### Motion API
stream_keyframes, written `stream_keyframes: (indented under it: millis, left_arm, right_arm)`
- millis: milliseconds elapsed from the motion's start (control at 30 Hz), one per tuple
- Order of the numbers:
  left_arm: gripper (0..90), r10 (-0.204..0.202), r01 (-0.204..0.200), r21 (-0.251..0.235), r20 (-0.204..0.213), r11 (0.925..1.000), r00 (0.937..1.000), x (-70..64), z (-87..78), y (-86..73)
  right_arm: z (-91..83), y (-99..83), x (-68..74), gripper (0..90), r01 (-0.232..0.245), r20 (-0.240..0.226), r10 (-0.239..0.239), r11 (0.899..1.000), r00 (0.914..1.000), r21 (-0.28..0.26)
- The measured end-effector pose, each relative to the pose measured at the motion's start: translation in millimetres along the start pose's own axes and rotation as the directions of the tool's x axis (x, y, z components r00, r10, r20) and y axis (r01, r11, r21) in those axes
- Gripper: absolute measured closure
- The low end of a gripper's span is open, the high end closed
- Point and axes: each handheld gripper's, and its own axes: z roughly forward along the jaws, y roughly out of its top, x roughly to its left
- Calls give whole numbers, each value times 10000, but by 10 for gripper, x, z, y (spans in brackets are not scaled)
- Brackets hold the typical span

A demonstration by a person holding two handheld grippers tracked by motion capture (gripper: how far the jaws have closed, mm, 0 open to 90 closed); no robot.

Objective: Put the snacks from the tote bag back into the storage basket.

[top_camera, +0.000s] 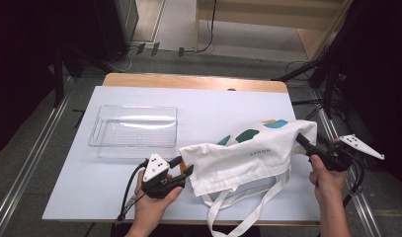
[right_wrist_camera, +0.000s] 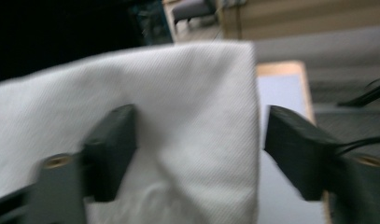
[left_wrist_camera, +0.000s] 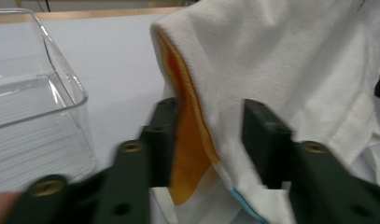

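Both grippers, left (top_camera: 185, 166) and right (top_camera: 301, 140), straddle opposite ends of the tote bag (top_camera: 248, 155) with jaws spread, neither end pinched yet.

Grey floor (top_camera: 35, 148) with cables, wooden furniture (top_camera: 267, 12) behind, dark sides.

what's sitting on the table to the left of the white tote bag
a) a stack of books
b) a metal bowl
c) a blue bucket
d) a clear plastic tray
d: a clear plastic tray stands empty on the table, left of the white tote bag and apart from it.
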Motion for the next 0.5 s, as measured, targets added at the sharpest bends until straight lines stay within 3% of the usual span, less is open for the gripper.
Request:
stream_keyframes:
  millis: [33, 67, 100, 167, 233, 300, 333, 367, 400, 500]
  left_arm:
    - [831, 243, -246, 76, 386, 9997, 9990, -34, 39, 9]
    - [872, 313, -315, 62, 319, 9995, 9990, -64, 67, 22]
    - [881, 402, -404, 68, 302, 9992, 9987, -84, 92, 45]
    - [886, 322, -322, -14, 397, 9995, 9987, -115, 154, 112]
    - [887, 394, -392, -70, 332, 9992, 9987, -131, 209, 191]
    - [888, 308, -303, -154, 328, 9994, 9990, -139, 253, 251]
    - [888, 313, -305, -248, 342, 9992, 9989, -140, 318, 354]
    - [888, 313, -305, -248, 342, 9992, 9989, -140, 318, 354]
    - [888, 289, -279, -369, 263, 9989, 9992, -134, 392, 466]
    - [887, -72, 75, -327, 95, 9994, 9999, -80, 535, 612]
  right_arm:
    - [20, -20, 12, 532, 105, 45, -106, 9999, 9999, 120]
    - [35, -50, 39, 633, 363, 349, -370, 9991, 9987, 213]
    - [39, -78, 55, 723, 649, 642, -658, 9978, 9958, 148]
    - [7, -119, 76, 845, 661, 829, -637, 9975, 9945, -257]
    - [-56, -133, 115, 872, 958, 1129, -868, 9924, 9898, -773]
    - [-80, -134, 138, 875, 1123, 1302, -1002, 9896, 9864, -895]
    - [-178, -124, 182, 878, 1521, 1911, -1245, 9788, 9736, -1372]
    - [-178, -124, 182, 878, 1521, 1911, -1245, 9788, 9736, -1372]
    - [-265, -122, 178, 879, 1467, 2095, -1077, 9726, 9719, -1806]
    - [-376, -169, 183, 879, 1518, 2660, -890, 9622, 9599, -2261]
